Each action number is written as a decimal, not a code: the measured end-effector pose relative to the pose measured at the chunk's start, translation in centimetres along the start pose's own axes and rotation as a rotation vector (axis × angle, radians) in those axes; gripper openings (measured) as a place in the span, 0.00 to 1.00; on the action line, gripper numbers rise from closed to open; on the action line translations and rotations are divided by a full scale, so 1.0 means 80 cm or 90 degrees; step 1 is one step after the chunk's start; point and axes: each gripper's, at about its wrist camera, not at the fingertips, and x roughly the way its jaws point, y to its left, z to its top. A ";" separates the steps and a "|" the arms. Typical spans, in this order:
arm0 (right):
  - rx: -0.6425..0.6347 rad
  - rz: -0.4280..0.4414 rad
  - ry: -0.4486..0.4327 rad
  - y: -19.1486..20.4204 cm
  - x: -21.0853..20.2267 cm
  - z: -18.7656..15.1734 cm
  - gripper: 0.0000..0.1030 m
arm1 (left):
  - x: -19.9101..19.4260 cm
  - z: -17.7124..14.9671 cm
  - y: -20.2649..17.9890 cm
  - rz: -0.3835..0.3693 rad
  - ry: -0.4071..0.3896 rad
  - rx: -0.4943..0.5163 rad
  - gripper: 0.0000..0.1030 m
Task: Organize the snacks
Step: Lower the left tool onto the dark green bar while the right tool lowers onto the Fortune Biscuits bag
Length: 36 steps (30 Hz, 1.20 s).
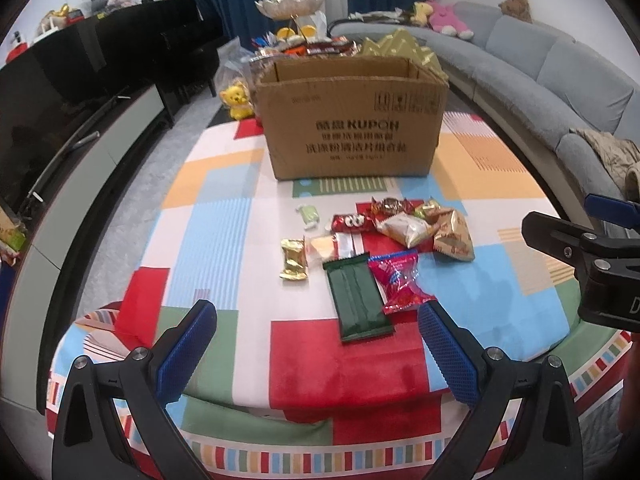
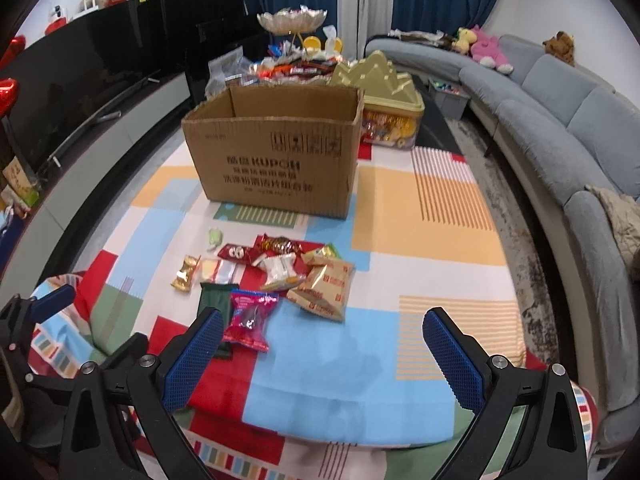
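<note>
Both grippers, left [image 1: 318, 322] & right [image 2: 322, 330], hover over the near edge of the patchwork tablecloth [image 2: 420, 204] w/ jaws spread wide, holding nothing. Snack pile [image 1: 380, 240] sits mid-table just in front of the open cardboard box [image 1: 352, 120]; dark green wafer pack [image 1: 358, 300] & pink candy bag [image 1: 398, 280] are closest to the left gripper.

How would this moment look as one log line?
left tongs: open, empty | right tongs: open, empty | snacks: loose on cloth | box: open

A table under a patchwork cloth [image 1: 224, 216] fills mid-frame. On it an open cardboard box [image 1: 352, 120] stands at upper centre, with a loose cluster of wrapped snacks [image 1: 380, 248] lying just below it
</note>
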 end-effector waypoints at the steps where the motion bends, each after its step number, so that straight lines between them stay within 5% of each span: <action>1: -0.001 0.000 0.003 0.000 0.003 0.000 0.98 | 0.005 0.000 -0.001 -0.002 0.007 -0.001 0.99; 27: 0.004 -0.020 0.073 -0.016 0.108 0.028 0.98 | 0.114 0.018 -0.002 -0.014 0.095 -0.076 0.95; 36: 0.003 -0.030 0.116 -0.025 0.146 0.031 0.98 | 0.151 0.014 -0.013 -0.011 0.153 -0.075 0.83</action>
